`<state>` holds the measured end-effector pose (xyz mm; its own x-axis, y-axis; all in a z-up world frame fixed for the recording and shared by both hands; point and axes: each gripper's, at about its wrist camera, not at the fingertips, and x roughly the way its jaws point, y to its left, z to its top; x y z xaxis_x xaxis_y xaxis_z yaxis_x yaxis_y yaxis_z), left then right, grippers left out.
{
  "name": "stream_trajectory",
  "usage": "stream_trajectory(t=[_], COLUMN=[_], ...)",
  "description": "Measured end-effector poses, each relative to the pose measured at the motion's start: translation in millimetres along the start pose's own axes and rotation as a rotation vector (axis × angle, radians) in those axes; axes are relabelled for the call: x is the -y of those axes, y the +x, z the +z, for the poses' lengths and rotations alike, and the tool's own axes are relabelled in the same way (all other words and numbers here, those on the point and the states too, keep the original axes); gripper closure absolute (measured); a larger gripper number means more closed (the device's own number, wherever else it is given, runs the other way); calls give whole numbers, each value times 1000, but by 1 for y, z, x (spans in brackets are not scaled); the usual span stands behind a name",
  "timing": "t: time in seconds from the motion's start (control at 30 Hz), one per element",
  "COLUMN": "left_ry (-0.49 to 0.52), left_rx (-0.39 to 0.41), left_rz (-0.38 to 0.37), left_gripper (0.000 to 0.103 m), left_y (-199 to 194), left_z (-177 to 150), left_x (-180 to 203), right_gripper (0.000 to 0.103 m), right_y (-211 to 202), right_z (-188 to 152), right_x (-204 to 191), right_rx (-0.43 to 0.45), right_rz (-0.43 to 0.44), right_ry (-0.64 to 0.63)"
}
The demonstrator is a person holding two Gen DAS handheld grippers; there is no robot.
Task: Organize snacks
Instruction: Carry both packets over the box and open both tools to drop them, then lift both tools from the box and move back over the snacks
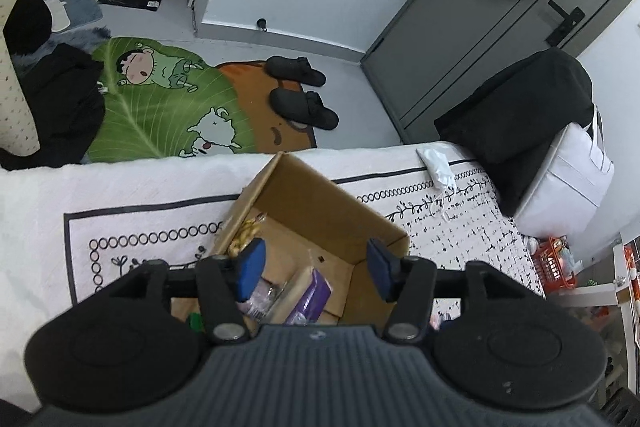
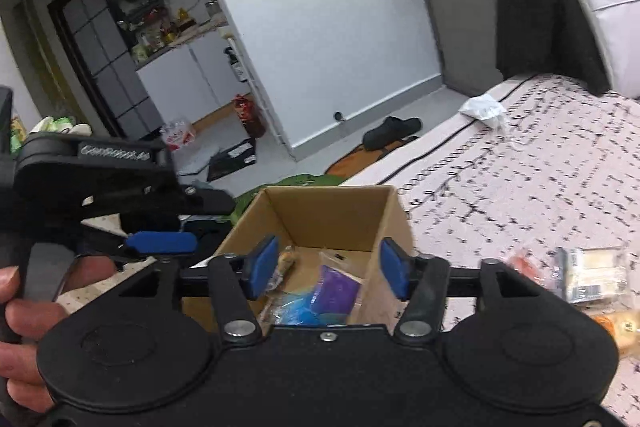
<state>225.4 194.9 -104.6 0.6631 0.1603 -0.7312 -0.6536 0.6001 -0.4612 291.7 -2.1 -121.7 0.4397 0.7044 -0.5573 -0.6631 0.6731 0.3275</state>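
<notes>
An open cardboard box (image 1: 320, 203) stands on the patterned bed cover; it also shows in the right wrist view (image 2: 320, 215). Inside lie a purple snack pack (image 1: 312, 293), a yellow nut bag (image 1: 244, 233) and a clear wrapped pack (image 1: 260, 301). The right wrist view shows the purple pack (image 2: 338, 293), a blue pack (image 2: 298, 309) and a small bag (image 2: 286, 261) in it. My left gripper (image 1: 316, 269) is open and empty above the box. My right gripper (image 2: 328, 273) is open and empty over the box too. More wrapped snacks (image 2: 592, 277) lie on the bed to the right.
The left gripper tool (image 2: 100, 179) and the hand holding it are at the left in the right wrist view. A face mask (image 1: 438, 165) lies on the bed. A black garment (image 1: 520, 115) and white bag (image 1: 572, 171) sit at the bed's far right. Slippers (image 1: 304, 103) lie on the floor.
</notes>
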Motion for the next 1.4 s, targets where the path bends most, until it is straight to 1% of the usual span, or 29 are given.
stream_trajectory(t=[0.07,0.1,0.17,0.2,0.23,0.27,0.37,0.43,0.63,0.8,0.87,0.97,1.1,1.27,1.4], left_ry=[6,13,24,28,32,35,53,62,107,129,134,163,165,196,215], left_rx=[14,21,24,23,22,22,21,17,8,1,-2,-11,-38,-40,-47], left_rz=[7,13,12,6,3,7,22,26,41,43,44,51,32,10,-7], left_gripper=[33,30,23,21,15,9,0,0,0,0,0,0,0,0,0], left_y=[-5,-8,-13,-15,-17,-19,-27,-31,-45,-56,-59,-64,-69,-76,-79], left_z=[-3,-4,-7,-9,-10,-11,-15,-18,-28,-38,-42,-50,-59,-71,-80], left_x=[0,1,3,3,4,5,6,8,16,21,24,31,39,51,61], right_gripper=[42,42,35,27,18,16,14,8,4,0,0,0,0,0,0], right_y=[-5,-7,-14,-17,-20,-23,-31,-34,-49,-68,-75,-84,-100,-118,-133], right_z=[2,4,7,8,9,10,13,14,14,13,13,13,12,12,13], right_x=[5,7,10,10,10,10,12,14,23,36,41,47,54,65,74], right_rx=[-5,-5,2,9,14,17,7,-11,-59,-57,-63,-80,-80,-60,-34], right_rz=[-22,-34,-67,-89,-106,-116,-117,-123,-146,-177,-177,-134,-117,-128,-115], right_ry=[16,23,30,27,20,11,15,27,56,73,80,100,108,107,106])
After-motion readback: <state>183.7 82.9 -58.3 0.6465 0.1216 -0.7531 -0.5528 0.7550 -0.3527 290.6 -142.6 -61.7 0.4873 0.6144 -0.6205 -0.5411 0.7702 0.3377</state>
